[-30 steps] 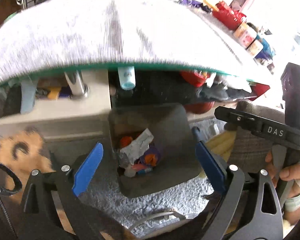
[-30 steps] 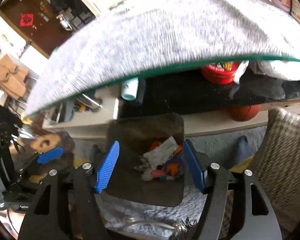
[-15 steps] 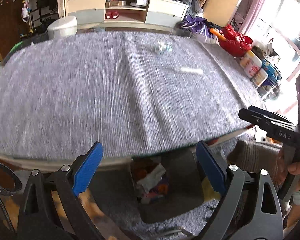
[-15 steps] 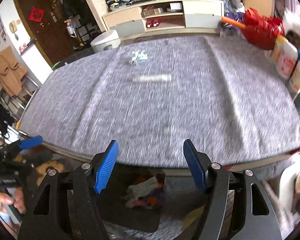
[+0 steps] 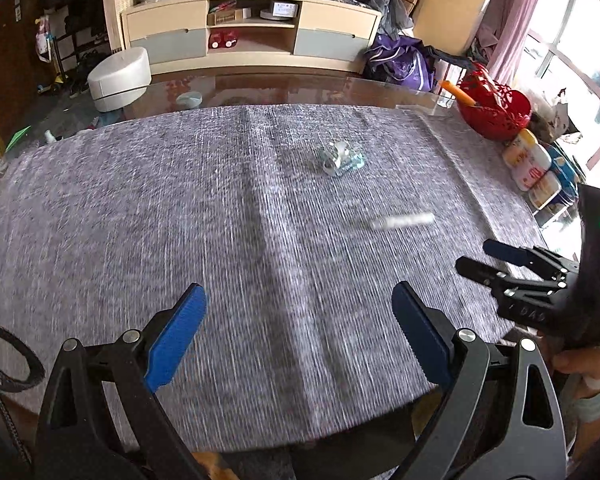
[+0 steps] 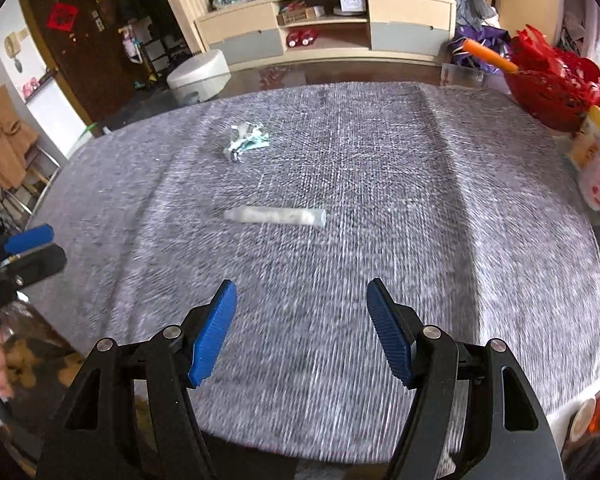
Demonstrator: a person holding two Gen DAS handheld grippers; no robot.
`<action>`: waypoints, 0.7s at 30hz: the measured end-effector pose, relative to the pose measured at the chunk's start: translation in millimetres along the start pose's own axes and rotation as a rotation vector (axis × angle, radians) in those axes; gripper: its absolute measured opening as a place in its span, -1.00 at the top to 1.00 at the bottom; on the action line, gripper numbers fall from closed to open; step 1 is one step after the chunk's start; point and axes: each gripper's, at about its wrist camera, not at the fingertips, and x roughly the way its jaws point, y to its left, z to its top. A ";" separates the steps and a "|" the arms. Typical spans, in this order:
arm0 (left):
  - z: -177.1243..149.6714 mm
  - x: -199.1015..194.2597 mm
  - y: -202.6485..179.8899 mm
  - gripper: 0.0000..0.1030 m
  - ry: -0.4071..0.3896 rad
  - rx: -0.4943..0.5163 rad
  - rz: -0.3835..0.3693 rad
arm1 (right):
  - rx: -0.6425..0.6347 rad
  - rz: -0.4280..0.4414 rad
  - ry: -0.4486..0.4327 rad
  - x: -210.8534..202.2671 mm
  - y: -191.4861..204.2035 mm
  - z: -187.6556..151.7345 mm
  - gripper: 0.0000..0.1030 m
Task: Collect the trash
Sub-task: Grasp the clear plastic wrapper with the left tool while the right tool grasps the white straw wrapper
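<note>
Grey-and-white flecked woven cloth (image 6: 380, 184) over a glossy brown worktop (image 5: 260, 84); pale grey tube (image 6: 275, 216); crumpled silver and pale green wrapper (image 6: 246, 142); red openwork basket (image 6: 556, 84) with an orange stick (image 6: 490, 56); white and yellow tubs (image 6: 596, 164) with red print; black grippers, blue ribbed pads (image 6: 214, 334)

cluttered living room in daylight
a low wooden cabinet (image 5: 252, 36) is set against the far wall; a bright window (image 5: 572, 76) is seen at right.
</note>
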 end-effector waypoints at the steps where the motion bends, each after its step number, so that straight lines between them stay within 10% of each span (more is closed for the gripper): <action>1: 3.3 4.0 1.0 -0.73 0.005 -0.001 -0.001 | -0.014 -0.005 0.005 6.2 1.0 2.9 -0.33; 15: 59.5 58.2 7.3 -0.73 0.048 0.003 0.003 | -0.188 -0.021 -0.004 63.1 25.7 36.9 -0.31; 21: 80.1 84.6 3.7 -0.73 0.067 0.013 0.000 | -0.185 -0.018 -0.022 63.1 18.5 48.4 0.46</action>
